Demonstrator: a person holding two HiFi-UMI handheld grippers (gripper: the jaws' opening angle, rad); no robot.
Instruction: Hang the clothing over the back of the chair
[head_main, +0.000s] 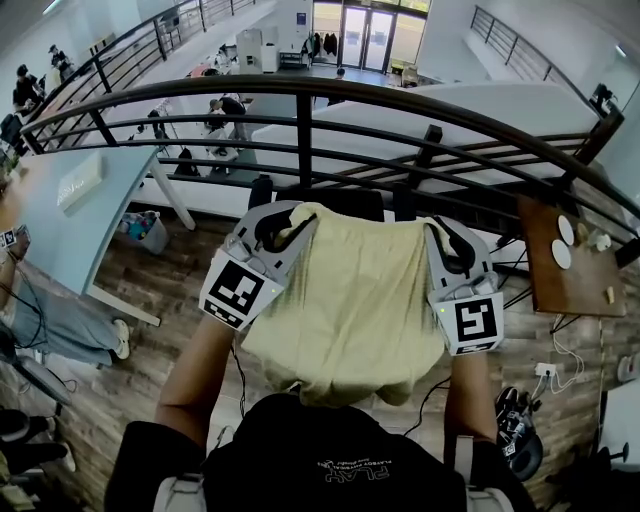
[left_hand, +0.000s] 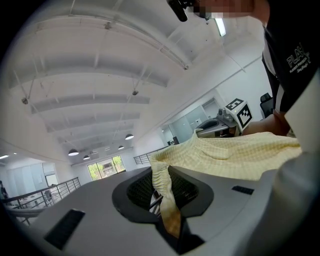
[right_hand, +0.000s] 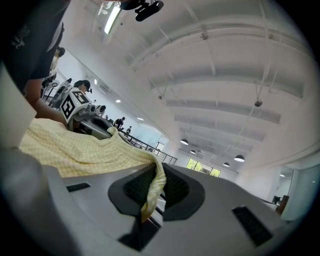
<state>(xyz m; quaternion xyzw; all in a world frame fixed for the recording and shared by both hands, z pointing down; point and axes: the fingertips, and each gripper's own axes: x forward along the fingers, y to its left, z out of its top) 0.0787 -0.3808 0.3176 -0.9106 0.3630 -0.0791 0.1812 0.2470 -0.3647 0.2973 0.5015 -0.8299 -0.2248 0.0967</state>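
The left tongs (left_hand: 165, 197) are clenched on one top corner of the yellow clothing (head_main: 350, 300). A thin, bunched strip of cloth runs down between the two jaws. The clothing is up in the air, spread out between both tongs in front of the person's chest. Just past its far edge is the dark top of the chair (head_main: 335, 200), with the black railing (head_main: 300, 130) behind it. The right tongs (right_hand: 150, 192) are clenched on the other top corner in the same way.

To do this step well, I think both tongs should be held at the same height. They should pull the cloth wide so it does not sag in the middle. The far edge needs to go over the top of the chair back, with about half the cloth hanging on each side. Then it should not slip off. The tongs should let go together, and only once the cloth rests on the chair.

The tongs are smooth grey plastic with black ribbed pads inside. The clothing is soft and thin, pale yellow with tiny checks, and it folds easily. The chair top looks dark and hard. The railing is made of curved black bars.
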